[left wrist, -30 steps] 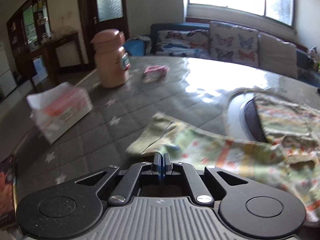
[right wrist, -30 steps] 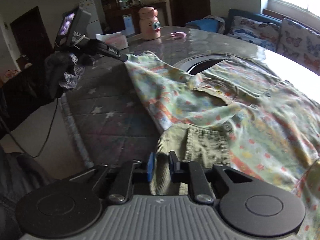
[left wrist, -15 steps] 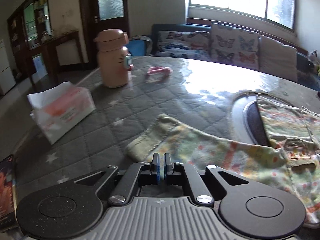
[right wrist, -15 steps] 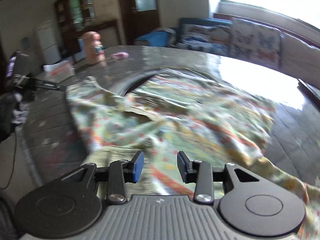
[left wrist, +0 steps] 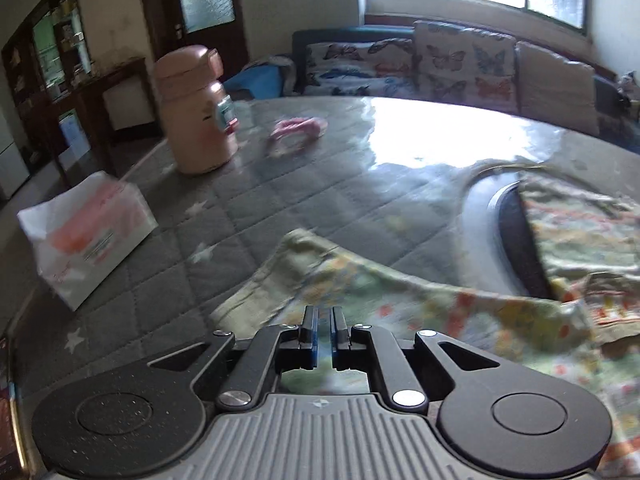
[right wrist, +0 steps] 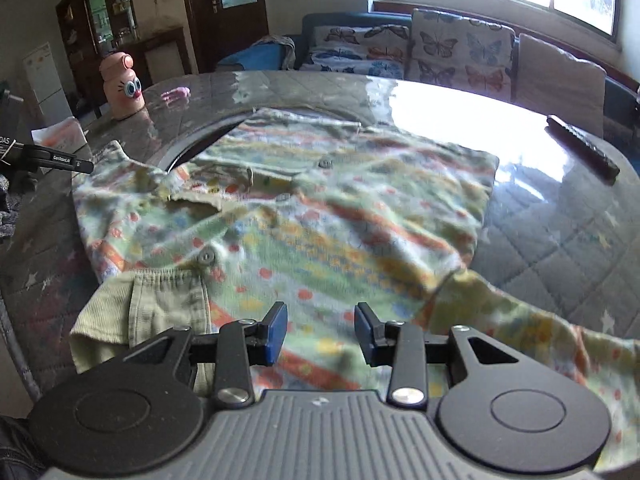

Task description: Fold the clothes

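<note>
A child's shirt (right wrist: 320, 208) with a colourful print lies spread on the grey quilted table (left wrist: 320, 184), buttons up. My right gripper (right wrist: 321, 316) hovers open over its lower front, nothing between the pads. Beside it on the left, a pale ribbed cuff (right wrist: 160, 304) lies folded onto the shirt. The other sleeve (left wrist: 360, 280) stretches out flat beneath my left gripper (left wrist: 324, 314), whose jaws are opening: a narrow slit shows and no cloth is pinched. In the right wrist view the left gripper (right wrist: 86, 166) pokes in at the left edge.
A pink bottle (left wrist: 196, 120), a tissue pack (left wrist: 88, 240) and a small pink item (left wrist: 296, 132) sit at the table's far left. A dark bar (right wrist: 580, 148) lies at the right. The shirt partly covers a round recess (left wrist: 516, 240). A cushioned sofa (left wrist: 440, 60) stands behind.
My right gripper let go of the ribbed cuff, opened and swung right over the shirt's front. My left gripper's pads parted slightly and it shifted along the sleeve.
</note>
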Tool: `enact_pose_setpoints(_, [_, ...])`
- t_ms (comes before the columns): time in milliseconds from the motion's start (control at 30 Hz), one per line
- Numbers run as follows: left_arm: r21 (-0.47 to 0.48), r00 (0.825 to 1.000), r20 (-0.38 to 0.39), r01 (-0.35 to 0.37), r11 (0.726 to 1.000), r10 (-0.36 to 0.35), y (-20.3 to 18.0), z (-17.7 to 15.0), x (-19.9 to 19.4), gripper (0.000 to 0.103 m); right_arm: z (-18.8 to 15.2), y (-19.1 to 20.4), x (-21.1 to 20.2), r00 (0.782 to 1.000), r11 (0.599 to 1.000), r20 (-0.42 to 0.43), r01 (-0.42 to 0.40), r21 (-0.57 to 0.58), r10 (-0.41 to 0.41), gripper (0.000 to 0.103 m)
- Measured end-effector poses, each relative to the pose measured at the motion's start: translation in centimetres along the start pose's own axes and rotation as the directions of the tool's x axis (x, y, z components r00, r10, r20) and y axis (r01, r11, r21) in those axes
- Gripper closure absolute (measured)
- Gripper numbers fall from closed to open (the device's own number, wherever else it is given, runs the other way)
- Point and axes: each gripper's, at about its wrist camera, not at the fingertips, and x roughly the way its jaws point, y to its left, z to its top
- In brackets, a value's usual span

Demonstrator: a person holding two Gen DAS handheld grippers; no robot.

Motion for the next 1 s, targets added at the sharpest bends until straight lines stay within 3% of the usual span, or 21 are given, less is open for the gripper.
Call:
enact_pose_setpoints(167, [0.108, 0.987, 0.03, 0.155, 0.982, -0.159, -5.5, 0.6, -1.4, 0.095, 1.7, -0.5, 1.7, 1.0, 1.0, 0.023, 0.007, 0.01, -0.007, 0.066])
enact_pose_setpoints(433, [0.263, 0.925, -0.038, 0.375, 0.889, -0.379, -13.9, -0.5, -1.8, 0.095, 3.8, -2.0, 3.9, 0.999, 0.999, 0.043, 0.027, 0.033, -0.029, 0.066])
enact_pose_setpoints(567, [0.305, 0.901, -0.086, 0.43, 0.85, -0.425, -16.0, -1.8, -2.0, 0.095, 3.8, -3.1, 5.1, 0.999, 0.997, 0.016, 0.048, 0.056, -0.049, 0.066])
enact_pose_setpoints(1000, [0.412, 0.861, -0.119, 0.496, 0.764, -0.495, -18.0, -3.6, -3.4, 0.096, 6.1, -6.6, 7.6, 0.992, 0.99, 0.032, 0.116, 0.083, -0.119, 0.066])
